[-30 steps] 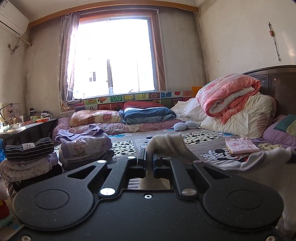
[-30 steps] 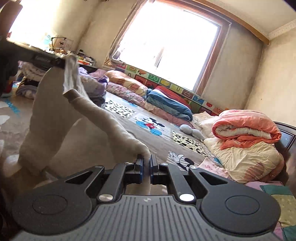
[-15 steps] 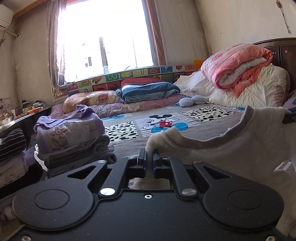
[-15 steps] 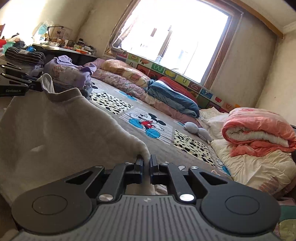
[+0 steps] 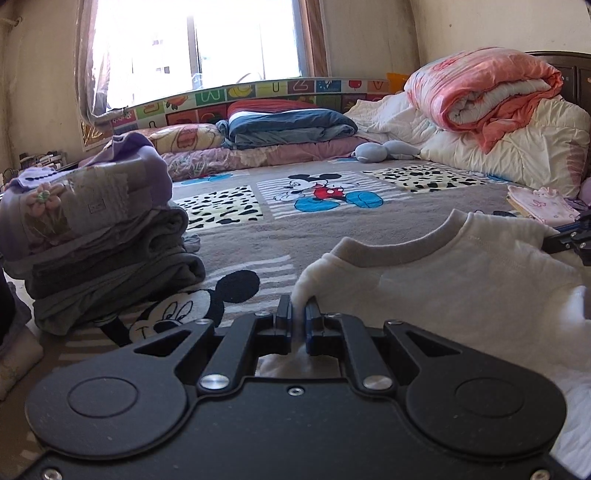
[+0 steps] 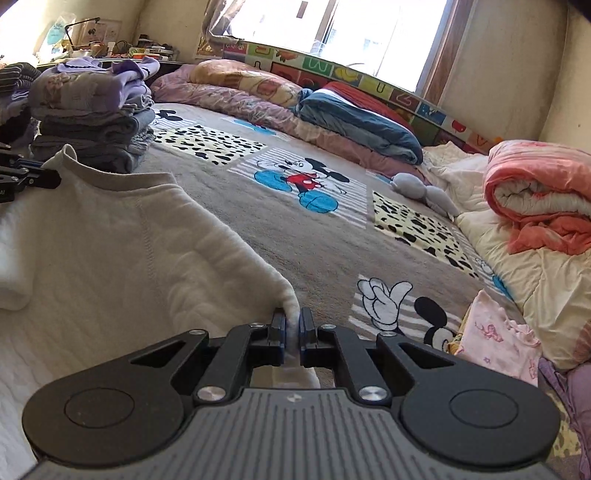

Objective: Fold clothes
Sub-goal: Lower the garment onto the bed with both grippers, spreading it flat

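One cream knit sweatshirt [image 5: 461, 280] spread on the cartoon-print bed blanket [image 5: 332, 225], left gripper [image 5: 297, 314] and right gripper [image 6: 291, 325] each clamped on a shoulder corner, one stack of folded purple and grey clothes [image 5: 99, 229] nearby

White shirt [image 5: 461, 295] — lower part cut off by frame edge.

Big bright window [image 5: 207, 40] sits top centre of my left view, totally blown out with daylight, with a thin drooping curtain [image 5: 86, 62] on its left side. Plain cream plaster walls [image 5: 491, 26] fill the upper right. Under the sill there's a colourful alphabet-tile foam panel [image 5: 280, 92]. The whole middle is a bed covered in a grey Mickey Mouse blanket [image 5: 321, 192]. Dark wooden headboard [image 5: 570, 70] at far right, cluttered dark side table [image 6: 147, 59] upper left in my right view.
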Motion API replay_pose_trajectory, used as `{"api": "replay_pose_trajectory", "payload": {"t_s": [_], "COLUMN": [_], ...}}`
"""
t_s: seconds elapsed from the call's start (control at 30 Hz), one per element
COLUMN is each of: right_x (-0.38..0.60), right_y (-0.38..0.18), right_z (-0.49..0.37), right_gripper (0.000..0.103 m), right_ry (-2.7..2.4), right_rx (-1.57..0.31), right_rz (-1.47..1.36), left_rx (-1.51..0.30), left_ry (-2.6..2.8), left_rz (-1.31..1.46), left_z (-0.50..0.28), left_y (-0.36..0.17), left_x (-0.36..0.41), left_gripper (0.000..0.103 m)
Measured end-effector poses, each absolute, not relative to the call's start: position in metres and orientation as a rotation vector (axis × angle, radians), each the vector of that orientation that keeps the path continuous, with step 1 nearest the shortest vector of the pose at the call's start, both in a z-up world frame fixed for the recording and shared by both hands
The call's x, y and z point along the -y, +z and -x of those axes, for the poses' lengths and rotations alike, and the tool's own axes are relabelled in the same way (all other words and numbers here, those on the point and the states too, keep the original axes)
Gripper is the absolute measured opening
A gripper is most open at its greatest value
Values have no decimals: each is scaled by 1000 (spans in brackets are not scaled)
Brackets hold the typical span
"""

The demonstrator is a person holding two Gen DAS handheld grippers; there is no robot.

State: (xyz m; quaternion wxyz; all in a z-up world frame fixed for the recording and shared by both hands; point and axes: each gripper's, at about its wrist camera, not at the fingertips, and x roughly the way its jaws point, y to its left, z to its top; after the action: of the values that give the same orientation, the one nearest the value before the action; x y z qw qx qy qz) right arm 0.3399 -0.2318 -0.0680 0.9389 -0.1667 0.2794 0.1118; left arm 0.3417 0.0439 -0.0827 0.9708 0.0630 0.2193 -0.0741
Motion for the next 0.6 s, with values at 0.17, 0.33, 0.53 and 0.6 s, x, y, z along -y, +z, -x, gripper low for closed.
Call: {"api": "replay_pose_trajectory", "payload": {"t_s": [0.17,0.33,0.53,0.6], "right_x": [229,251,289,303], "right_y": [-87,-74,-56,-55], "right_z": [-363,-352,-313,-288], "right_gripper": [10,36,50,57], "right_ry": [211,134,88,97], "right_rx": [-631,-616,-600,-602], "right_rz": [344,282,116,9], "left_rx": [-480,-438,-406,-411], "left_ry": [-94,-21,26,18], "left_rz": [-155,-130,-55,4], "left_z": [-351,-340,-319,-308], "left_y": [-88,-69,-42,-33], "left_x": [-43,-55,-71,-74], "left_gripper": [30,64,77,80]}}
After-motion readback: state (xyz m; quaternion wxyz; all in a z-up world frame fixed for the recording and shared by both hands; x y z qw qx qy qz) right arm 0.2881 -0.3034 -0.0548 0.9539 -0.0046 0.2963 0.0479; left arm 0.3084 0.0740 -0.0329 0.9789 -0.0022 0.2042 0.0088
